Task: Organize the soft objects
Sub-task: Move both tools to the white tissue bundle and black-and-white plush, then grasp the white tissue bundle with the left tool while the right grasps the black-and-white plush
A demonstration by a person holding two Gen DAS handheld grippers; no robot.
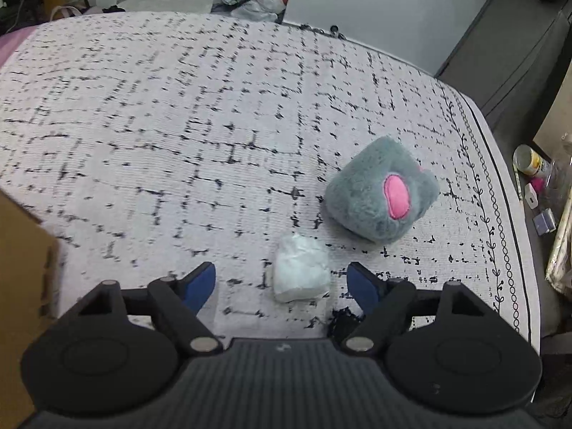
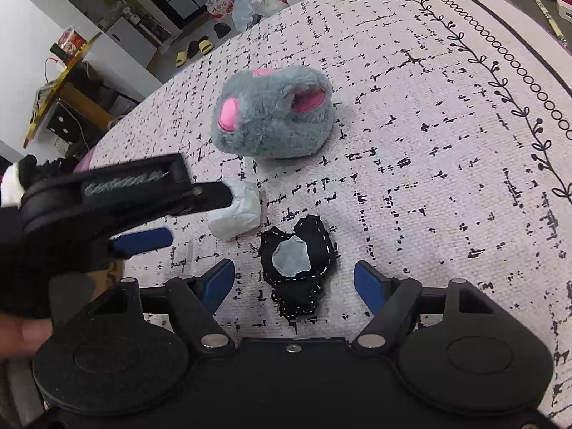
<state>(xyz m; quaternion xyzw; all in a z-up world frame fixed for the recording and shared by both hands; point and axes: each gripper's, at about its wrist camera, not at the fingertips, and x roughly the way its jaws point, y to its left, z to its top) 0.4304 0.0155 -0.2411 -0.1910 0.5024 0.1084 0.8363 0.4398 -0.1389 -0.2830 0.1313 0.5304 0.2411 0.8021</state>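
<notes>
Your left gripper (image 1: 282, 286) tips steeply downward, its blue fingers (image 1: 200, 286) spread apart and touching nothing. Your right gripper (image 2: 295, 280) angles down too, blue fingers (image 2: 368, 286) parted with nothing pressed between them. Seen from the right wrist, your left gripper reaches in from the left side, a fingertip (image 2: 21, 332) blurred at the edge.

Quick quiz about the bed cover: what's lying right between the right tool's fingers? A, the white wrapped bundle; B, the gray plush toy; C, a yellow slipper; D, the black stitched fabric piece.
D: the black stitched fabric piece lies between the right tool's open fingers, while the white wrapped bundle and gray plush toy sit farther off.
</notes>
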